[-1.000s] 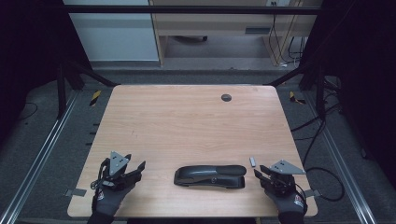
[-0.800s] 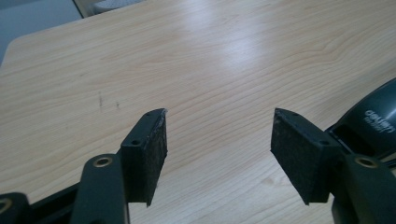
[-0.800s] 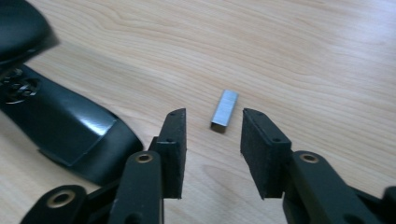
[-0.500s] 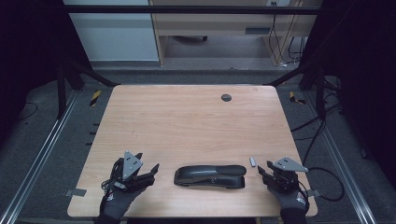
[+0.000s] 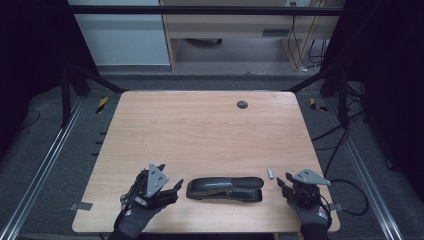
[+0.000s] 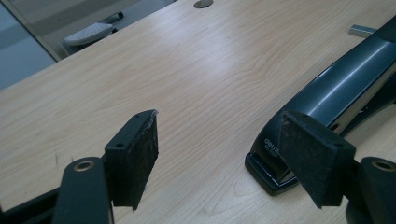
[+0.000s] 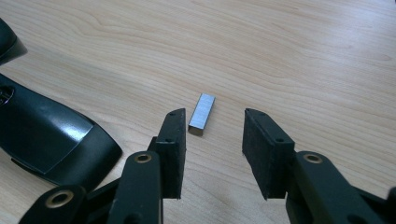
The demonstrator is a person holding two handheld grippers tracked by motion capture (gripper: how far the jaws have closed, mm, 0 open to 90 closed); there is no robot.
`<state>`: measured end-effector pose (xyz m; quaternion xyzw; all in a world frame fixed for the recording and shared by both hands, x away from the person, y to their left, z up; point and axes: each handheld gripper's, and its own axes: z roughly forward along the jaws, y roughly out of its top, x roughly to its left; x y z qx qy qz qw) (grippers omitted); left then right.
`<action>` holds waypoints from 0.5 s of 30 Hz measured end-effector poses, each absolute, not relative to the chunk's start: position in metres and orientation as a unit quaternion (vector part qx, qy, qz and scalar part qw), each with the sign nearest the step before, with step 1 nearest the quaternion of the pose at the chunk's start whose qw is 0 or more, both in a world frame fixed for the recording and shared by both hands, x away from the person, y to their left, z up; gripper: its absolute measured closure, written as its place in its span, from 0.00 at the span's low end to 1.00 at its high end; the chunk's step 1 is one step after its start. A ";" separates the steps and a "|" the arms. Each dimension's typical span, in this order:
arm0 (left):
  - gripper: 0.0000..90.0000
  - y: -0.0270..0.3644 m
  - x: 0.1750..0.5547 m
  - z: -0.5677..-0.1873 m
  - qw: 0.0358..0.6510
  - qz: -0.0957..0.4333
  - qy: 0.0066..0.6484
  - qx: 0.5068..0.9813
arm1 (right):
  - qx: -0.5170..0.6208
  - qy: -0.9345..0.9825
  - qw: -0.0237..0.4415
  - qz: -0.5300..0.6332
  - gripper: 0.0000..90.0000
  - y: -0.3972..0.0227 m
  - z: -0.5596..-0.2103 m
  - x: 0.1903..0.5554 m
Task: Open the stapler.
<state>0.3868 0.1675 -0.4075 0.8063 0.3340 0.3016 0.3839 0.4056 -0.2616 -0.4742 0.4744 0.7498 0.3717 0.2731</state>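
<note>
Wood covered the tabletop (image 5: 200, 130), pale and smooth, with dark floor all around it. Near the close edge lay a black stapler (image 5: 225, 188), flat on its side-to-side length, between the two hands. A little silver strip of staples (image 5: 270, 173) lay just to the right of the stapler, a bit farther back.

On the left, the left tongs (image 5: 176, 189) had just been opening, and they stood wide with nothing between them. In the left gripper view the stapler (image 6: 327, 107) sat just past the right pad, near it but not touching. On the right, the right tongs (image 7: 214, 140) also stood wide and held nothing. The strip of staples (image 7: 201, 114) lay just in front of them, close to the left pad.

The stapler looked hard and rather heavy, with a shiny top that could slip. A good place to hold it seemed to be across its low sides near the middle, where the pads could sit flat. The strip looked very light and thin. It was likely easy to break into bits, since staples are only stuck together. It should probably be pinched softly on its two long sides, with the pads kept low against the wood.
</note>
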 end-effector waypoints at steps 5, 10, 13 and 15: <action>0.31 0.154 0.387 -0.399 0.380 0.310 0.320 0.811 | 0.477 0.747 0.274 0.373 0.67 -0.263 -0.474 0.405; 0.31 0.144 0.387 -0.393 0.379 0.312 0.305 0.816 | 0.476 0.747 0.275 0.373 0.70 -0.263 -0.474 0.405; 0.31 0.140 0.387 -0.392 0.377 0.313 0.301 0.818 | 0.476 0.747 0.275 0.373 0.71 -0.262 -0.474 0.405; 0.31 0.136 0.387 -0.390 0.378 0.313 0.297 0.819 | 0.477 0.746 0.274 0.375 0.72 -0.262 -0.474 0.405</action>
